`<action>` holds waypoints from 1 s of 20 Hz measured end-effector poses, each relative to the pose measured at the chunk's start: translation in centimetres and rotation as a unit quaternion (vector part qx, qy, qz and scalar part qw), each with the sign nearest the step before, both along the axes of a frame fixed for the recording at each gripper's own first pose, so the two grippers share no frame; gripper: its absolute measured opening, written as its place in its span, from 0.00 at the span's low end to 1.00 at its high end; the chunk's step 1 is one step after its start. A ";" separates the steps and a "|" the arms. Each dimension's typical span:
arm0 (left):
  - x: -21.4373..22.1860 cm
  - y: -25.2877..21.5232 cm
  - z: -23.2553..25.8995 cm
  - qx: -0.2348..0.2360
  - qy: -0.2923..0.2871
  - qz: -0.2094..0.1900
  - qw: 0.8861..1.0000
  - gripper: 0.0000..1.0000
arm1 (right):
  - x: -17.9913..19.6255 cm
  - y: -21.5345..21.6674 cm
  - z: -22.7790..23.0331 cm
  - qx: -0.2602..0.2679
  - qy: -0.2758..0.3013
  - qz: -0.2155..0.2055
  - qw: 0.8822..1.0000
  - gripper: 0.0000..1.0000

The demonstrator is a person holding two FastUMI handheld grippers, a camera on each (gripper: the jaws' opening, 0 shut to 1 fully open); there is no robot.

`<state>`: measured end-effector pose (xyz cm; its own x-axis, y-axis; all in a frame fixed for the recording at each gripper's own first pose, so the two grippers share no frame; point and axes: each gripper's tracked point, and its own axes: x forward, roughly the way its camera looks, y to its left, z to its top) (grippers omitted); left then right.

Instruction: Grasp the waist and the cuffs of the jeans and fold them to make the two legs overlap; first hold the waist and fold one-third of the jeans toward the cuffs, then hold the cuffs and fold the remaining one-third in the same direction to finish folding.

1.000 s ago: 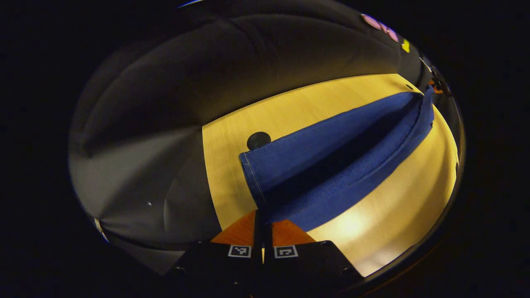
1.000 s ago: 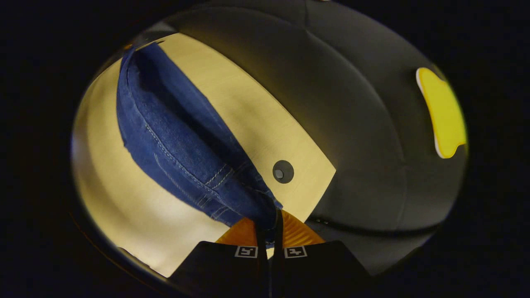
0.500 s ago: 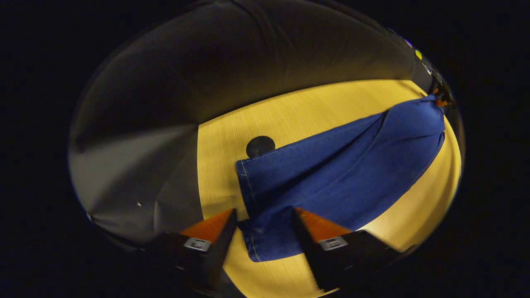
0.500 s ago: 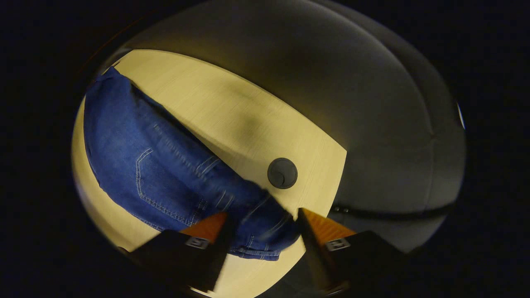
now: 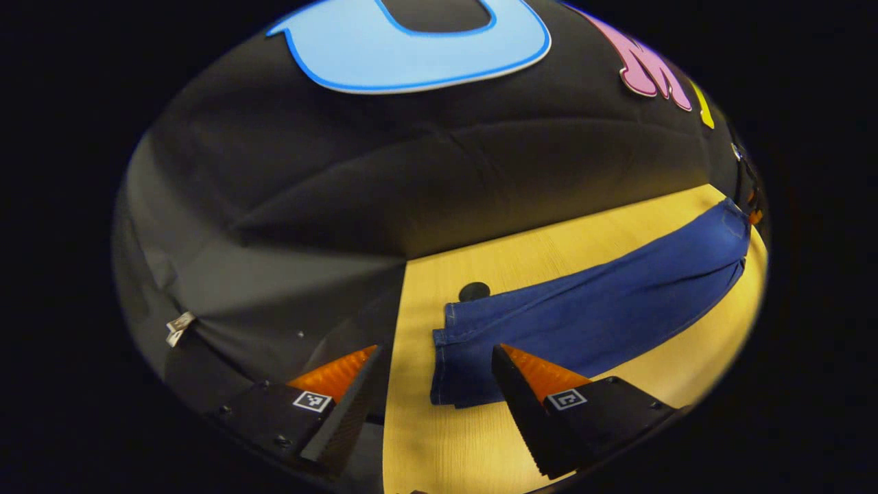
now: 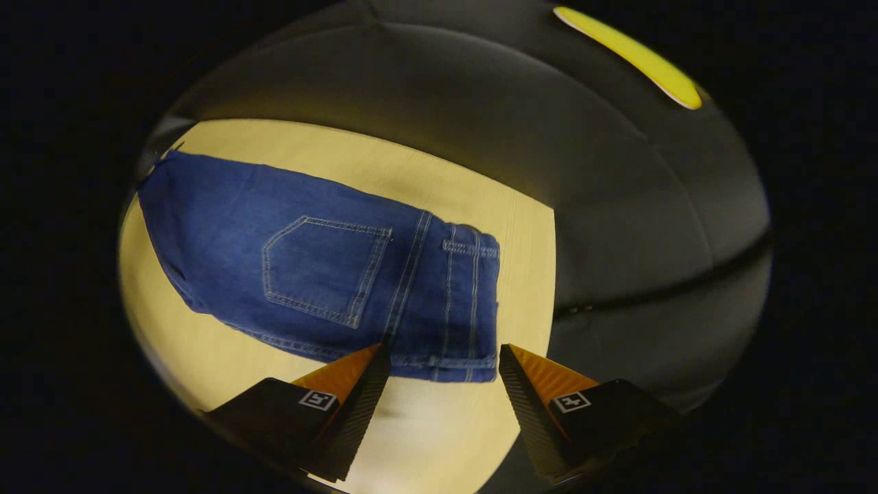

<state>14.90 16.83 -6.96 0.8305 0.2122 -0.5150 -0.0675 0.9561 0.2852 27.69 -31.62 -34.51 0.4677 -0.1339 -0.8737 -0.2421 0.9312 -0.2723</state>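
Blue denim jeans point(image 6: 322, 274) flat on pale wooden table point(image 6: 446, 439), legs overlapped. Left gripper point(image 5: 432, 374), right gripper point(image 6: 444, 367): jaws spread, empty. Next: pinch waistband point(image 6: 473, 309) corners squarely, fold one-third toward cuffs point(image 5: 446, 357).

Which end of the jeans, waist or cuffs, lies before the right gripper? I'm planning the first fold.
The waist end: belt loops and a back pocket show before the open right gripper. The plain hemmed cuffs lie before the left gripper.

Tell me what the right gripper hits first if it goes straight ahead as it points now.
Most likely the jeans' waist: the open right gripper frames the waistband edge between its fingers, above the table. Depth is unclear, so it may meet the table just short of the denim.
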 end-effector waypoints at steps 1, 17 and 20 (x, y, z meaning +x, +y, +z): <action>-0.8 -0.7 0.7 0.002 -0.015 0.005 1.000 0.98 | -0.7 0.3 0.1 0.009 -0.006 -0.008 1.000 0.98; -10.2 -10.3 0.9 -0.107 -0.072 0.051 0.990 0.98 | -0.9 -4.0 -0.8 0.197 -0.199 -0.359 0.890 0.98; -10.1 -11.0 -0.6 -0.107 -0.057 0.050 0.991 0.98 | 0.4 -3.7 -1.4 0.219 -0.204 -0.376 0.877 0.98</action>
